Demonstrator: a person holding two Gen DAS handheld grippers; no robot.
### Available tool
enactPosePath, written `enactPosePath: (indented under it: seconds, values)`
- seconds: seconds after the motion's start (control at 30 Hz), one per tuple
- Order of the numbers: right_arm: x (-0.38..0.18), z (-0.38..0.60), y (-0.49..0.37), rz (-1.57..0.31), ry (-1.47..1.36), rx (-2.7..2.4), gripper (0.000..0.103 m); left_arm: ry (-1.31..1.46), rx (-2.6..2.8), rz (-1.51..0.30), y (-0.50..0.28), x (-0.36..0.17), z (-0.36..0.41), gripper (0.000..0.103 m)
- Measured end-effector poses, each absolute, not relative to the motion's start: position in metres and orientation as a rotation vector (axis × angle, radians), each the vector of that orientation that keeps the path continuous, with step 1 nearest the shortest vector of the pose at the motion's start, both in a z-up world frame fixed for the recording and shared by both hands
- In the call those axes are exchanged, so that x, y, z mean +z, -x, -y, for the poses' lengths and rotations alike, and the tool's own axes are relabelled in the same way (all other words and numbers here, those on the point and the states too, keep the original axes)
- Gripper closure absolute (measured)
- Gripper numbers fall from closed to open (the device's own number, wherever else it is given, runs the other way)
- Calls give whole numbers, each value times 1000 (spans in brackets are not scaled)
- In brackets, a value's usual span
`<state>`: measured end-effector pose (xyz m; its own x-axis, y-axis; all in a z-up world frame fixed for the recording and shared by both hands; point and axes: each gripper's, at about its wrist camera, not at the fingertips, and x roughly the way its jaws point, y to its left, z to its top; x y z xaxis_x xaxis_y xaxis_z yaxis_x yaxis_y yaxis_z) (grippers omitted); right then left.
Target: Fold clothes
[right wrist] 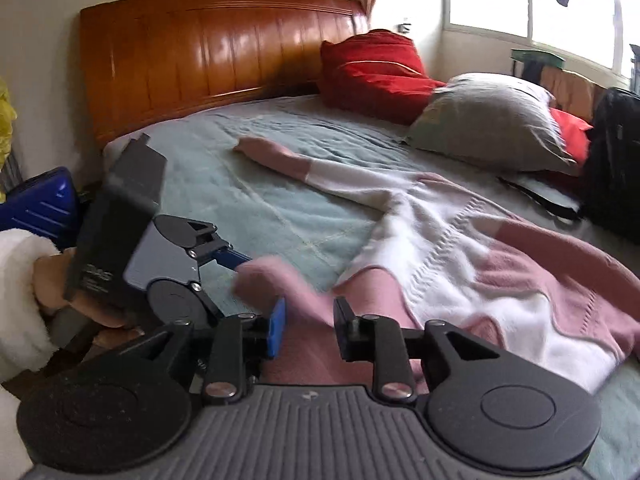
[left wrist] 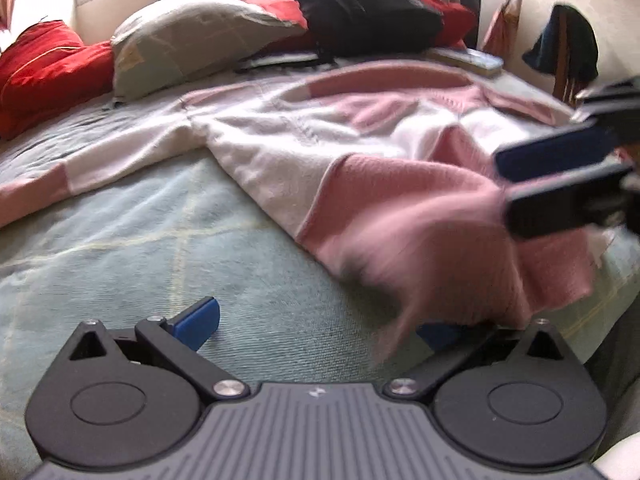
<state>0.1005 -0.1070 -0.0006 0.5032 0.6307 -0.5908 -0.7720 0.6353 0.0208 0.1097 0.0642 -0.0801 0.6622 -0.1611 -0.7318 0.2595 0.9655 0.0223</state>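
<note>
A pink and white knitted sweater [left wrist: 320, 148] lies spread on a pale green bedspread [left wrist: 140, 232]; it also shows in the right wrist view [right wrist: 460, 248], one sleeve stretched toward the headboard. My left gripper [left wrist: 316, 328] is open at the sweater's pink hem, which is blurred and drapes over its right finger. It also shows in the right wrist view [right wrist: 236, 276]. My right gripper [right wrist: 308, 328] is open, with pink hem cloth between its fingers. It also shows at the right edge of the left wrist view [left wrist: 504, 180].
Red pillows [right wrist: 372, 68], a grey pillow [right wrist: 488, 120] and a black bag [left wrist: 360, 8] line the far side of the bed. A wooden headboard [right wrist: 208, 52] stands behind. A blue suitcase [right wrist: 36, 208] sits beside the bed.
</note>
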Motion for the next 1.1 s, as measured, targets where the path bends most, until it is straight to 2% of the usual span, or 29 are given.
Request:
enactPosePath:
  seconds: [0.13,0.37,0.43,0.6,0.87,1.1]
  values:
    - [-5,125,-94,-596,252,797,64,-149,-255,-791,-114,-84,-62,1]
    - [-11,154,-92,-599,165,741,61,-323,-305,-646,-103,-78,-60,1]
    - [-12,159,-93,-600,141,734,56,-379,-349,-610,-98,-77,-61,1]
    - [-16,166,-93,-600,104,727,55,-423,-392,-644,-94,-68,-66,1]
    - [-23,171,-89,-613,88,726,49,-203,-495,-863,-79,-52,-103,1]
    - [-26,175,-85,-612,41,732,47,178,-569,-883,-95,-26,-133,1]
